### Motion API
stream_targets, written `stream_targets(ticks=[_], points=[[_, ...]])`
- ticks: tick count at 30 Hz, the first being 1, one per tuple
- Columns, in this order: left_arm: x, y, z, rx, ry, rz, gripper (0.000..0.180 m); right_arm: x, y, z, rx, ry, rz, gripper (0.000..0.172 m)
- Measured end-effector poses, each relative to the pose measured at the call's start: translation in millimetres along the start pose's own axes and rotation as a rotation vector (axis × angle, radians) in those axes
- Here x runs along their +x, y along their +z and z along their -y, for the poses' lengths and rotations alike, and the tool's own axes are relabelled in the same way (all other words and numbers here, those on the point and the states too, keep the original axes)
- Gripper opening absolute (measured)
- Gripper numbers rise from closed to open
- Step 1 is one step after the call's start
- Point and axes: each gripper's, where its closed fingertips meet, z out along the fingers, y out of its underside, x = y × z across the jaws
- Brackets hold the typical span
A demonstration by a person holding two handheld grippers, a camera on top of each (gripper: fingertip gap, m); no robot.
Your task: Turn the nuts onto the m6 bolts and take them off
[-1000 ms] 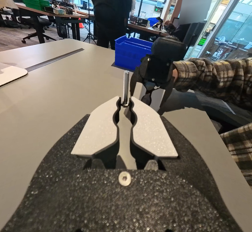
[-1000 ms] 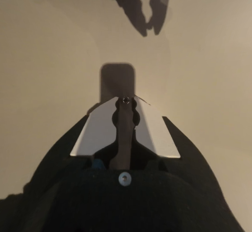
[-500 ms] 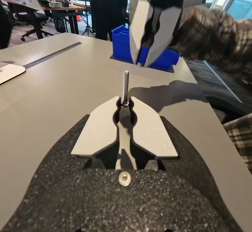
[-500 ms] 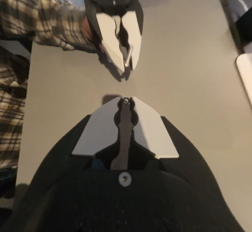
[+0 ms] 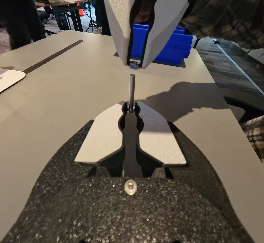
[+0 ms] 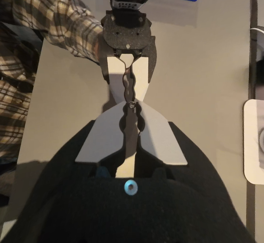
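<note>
The bolt (image 5: 131,91), a slim silver threaded rod, stands upright at the centre of the left wrist view, its head pinched between the tips of the left gripper (image 5: 131,108), whose pale fingers (image 5: 106,133) are drawn narrow around it. Going from left to right in that view: at the far left edge lies the rounded corner of a white pad (image 5: 10,79) on the grey table (image 5: 57,93); a dark strip (image 5: 54,56) runs diagonally across the tabletop in the upper left. In the upper centre the right gripper (image 5: 135,64) points down from the top of the frame, its fingers (image 5: 120,21) close together on a small metal nut (image 5: 134,65), which hangs just above the bolt's free end with a small gap between them. Behind it sits a blue bin (image 5: 171,48), and at the upper right a plaid sleeve (image 5: 228,7) enters the frame. In the right wrist view, looking straight down, the plaid sleeve (image 6: 50,21) is at the left, the left gripper (image 6: 129,100) reaches down from the top centre, and the nut (image 6: 131,105) sits at the centre between the right gripper's tips, in line with the bolt end. The white pad (image 6: 254,140) is at the right edge.
</note>
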Motion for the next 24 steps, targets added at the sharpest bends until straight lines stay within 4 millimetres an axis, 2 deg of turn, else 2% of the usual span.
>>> stream_targets(ticks=[8,24], points=[[0.5,0.4,-0.1,-0.009,0.011,0.006,0.011,-0.2,6.7,-8.5,-0.033,-0.001,0.018,0.01],[0.4,1.8,-3.0,-0.025,0.008,0.002,0.011,-0.7,8.9,-12.0,-0.024,0.01,0.035,0.011]])
